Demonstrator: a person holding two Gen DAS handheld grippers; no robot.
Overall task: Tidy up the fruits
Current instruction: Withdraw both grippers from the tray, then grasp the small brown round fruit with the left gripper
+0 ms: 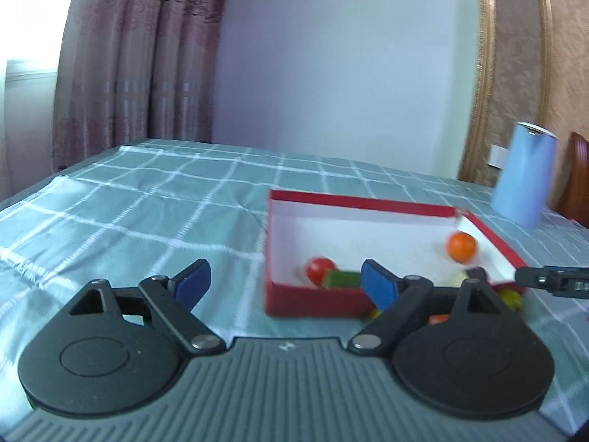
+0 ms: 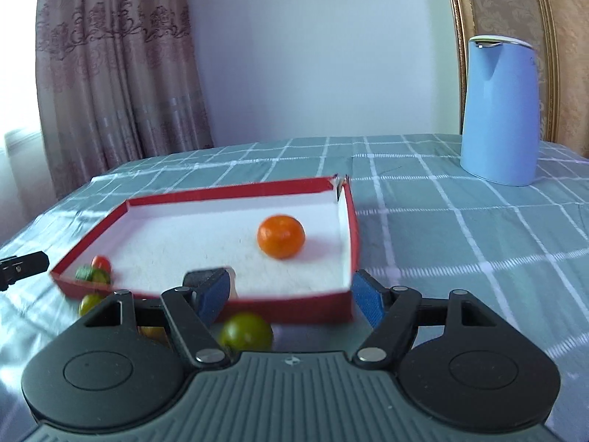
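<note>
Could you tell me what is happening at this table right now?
A person with a claw in each hand is sorting fruit into a red box on a checked tablecloth. An orange, a red tomato and a green piece lie inside. The green tomato sits outside the box's near wall, just before the open, empty right claw. The left claw is open and empty too.

The checked teal tablecloth (image 2: 441,221) carries a red box (image 2: 294,305), blue jug (image 2: 500,110) and green tomato (image 2: 244,331).
</note>
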